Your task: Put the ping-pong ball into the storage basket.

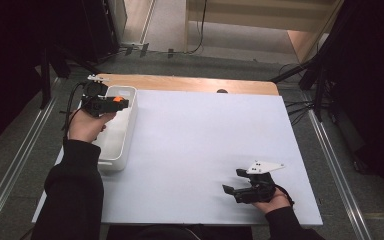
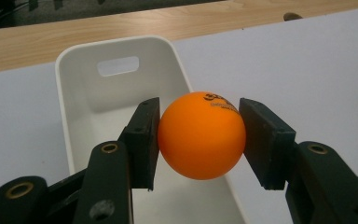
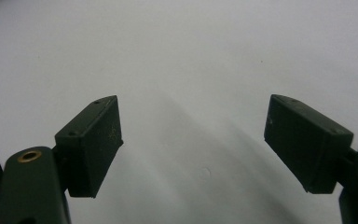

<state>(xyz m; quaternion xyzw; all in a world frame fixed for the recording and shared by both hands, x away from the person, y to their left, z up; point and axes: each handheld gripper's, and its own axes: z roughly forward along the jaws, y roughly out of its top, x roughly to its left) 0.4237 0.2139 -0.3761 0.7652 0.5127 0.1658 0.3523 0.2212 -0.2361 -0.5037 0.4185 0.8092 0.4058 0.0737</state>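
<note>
1. The right tongs (image 1: 236,186) rest apart with nothing in them, on the tabletop (image 1: 200,150), far from the white bin (image 1: 128,131)
2. The left tongs (image 2: 199,137) squeeze the orange ball (image 2: 201,135) just above the bin
3. Go low over the bin before letting go, so the ball won't bounce out
4. I see nothing inside the bin yet

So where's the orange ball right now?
The ball is clamped between the left gripper's fingers, held over the white bin at the table's left side in the high view.
</note>
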